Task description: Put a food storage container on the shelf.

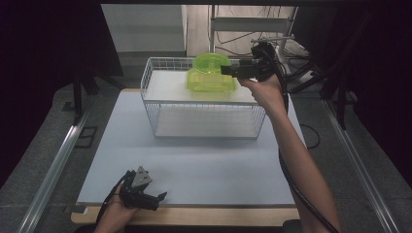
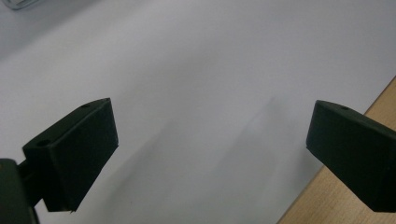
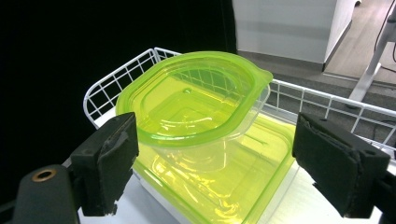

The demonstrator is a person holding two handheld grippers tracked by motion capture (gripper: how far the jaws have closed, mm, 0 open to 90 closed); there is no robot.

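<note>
Two translucent green food containers are stacked on the top shelf of a white wire rack [image 1: 204, 116]. The rounded upper container [image 3: 196, 102] rests on a flat square one [image 3: 247, 186]; in the high view the stack [image 1: 210, 75] sits at the shelf's back right. My right gripper [image 1: 226, 71] reaches in from the right, level with the stack. In the right gripper view, the right gripper [image 3: 215, 140] is open, its jaws standing either side of the upper container without touching it. My left gripper [image 1: 161, 196] lies at the table's near left edge, and in its own view the left gripper [image 2: 210, 126] is open over the bare mat.
A white mat [image 1: 194, 165] covers the table, with a wooden strip [image 2: 345, 205] along its near edge. The rack's lower shelf [image 1: 204, 124] holds nothing. Metal rails run along both sides of the table, and cables and a stand [image 1: 286, 43] lie behind the rack.
</note>
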